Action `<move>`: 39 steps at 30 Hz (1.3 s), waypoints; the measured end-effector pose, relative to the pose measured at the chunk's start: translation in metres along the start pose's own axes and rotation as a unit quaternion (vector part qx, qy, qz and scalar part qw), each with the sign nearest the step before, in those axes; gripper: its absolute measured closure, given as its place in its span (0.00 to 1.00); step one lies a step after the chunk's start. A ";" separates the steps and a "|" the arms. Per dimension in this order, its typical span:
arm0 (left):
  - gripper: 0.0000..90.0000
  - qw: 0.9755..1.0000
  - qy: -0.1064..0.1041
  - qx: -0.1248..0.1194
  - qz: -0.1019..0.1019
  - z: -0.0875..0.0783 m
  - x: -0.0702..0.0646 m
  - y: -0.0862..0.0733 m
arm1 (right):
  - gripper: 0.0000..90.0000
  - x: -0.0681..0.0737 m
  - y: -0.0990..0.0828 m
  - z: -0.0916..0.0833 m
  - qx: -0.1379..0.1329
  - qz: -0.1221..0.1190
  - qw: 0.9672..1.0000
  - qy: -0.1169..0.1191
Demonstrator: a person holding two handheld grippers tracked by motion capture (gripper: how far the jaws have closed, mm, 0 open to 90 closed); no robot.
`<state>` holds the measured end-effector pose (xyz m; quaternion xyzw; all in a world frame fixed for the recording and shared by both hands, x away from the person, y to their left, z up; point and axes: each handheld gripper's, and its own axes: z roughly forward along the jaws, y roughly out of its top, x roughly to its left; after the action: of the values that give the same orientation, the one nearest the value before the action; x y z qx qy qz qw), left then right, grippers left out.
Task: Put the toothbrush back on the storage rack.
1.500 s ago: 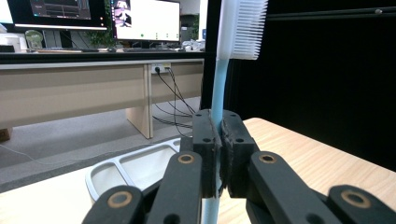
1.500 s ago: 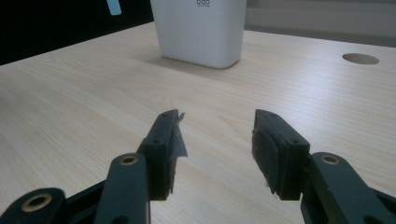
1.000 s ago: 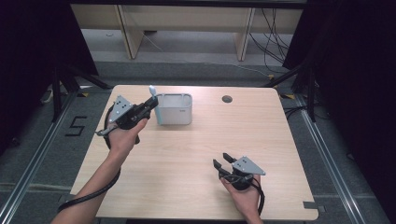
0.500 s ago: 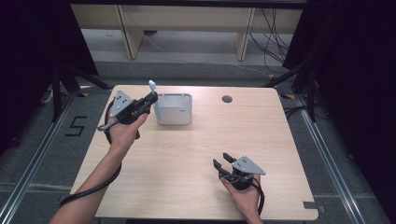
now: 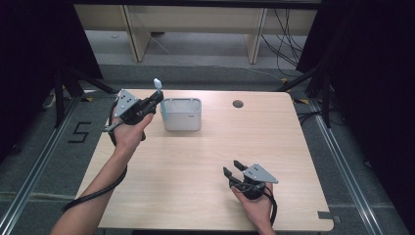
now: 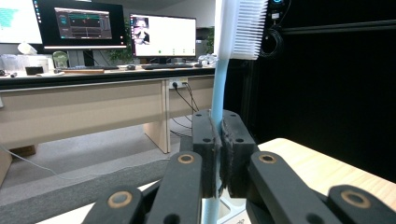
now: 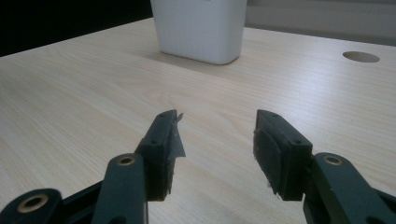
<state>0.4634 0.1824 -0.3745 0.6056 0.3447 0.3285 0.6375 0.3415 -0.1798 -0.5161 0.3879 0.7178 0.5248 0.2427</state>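
A light blue toothbrush (image 5: 160, 96) with white bristles (image 6: 245, 28) stands upright in my left gripper (image 5: 155, 99), which is shut on its handle (image 6: 218, 100) just left of the white holder cup (image 5: 181, 114). The brush head is up above the jaws and the handle's lower end hangs beside the cup's left rim. My right gripper (image 5: 233, 169) rests low on the table near the front right, open, with nothing between its pads (image 7: 215, 140). The cup (image 7: 201, 28) stands farther off across the bare wood.
A round cable hole (image 5: 238, 104) sits in the table top at the back right of the cup. The wooden table (image 5: 195, 161) has free room across its middle. Desk legs and cables lie on the floor beyond the far edge.
My left gripper has drifted slightly left and back with the toothbrush, keeping it upright. The right gripper has stayed put.
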 end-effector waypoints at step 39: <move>0.95 1.000 0.024 -0.001 0.000 0.026 0.019 0.003 | 0.56 -0.002 0.000 0.000 -0.002 -0.005 1.000 0.002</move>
<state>0.4955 0.1838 -0.3714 0.5971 0.3591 0.3432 0.6299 0.3426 -0.1809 -0.5161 0.3825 0.7192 0.5257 0.2451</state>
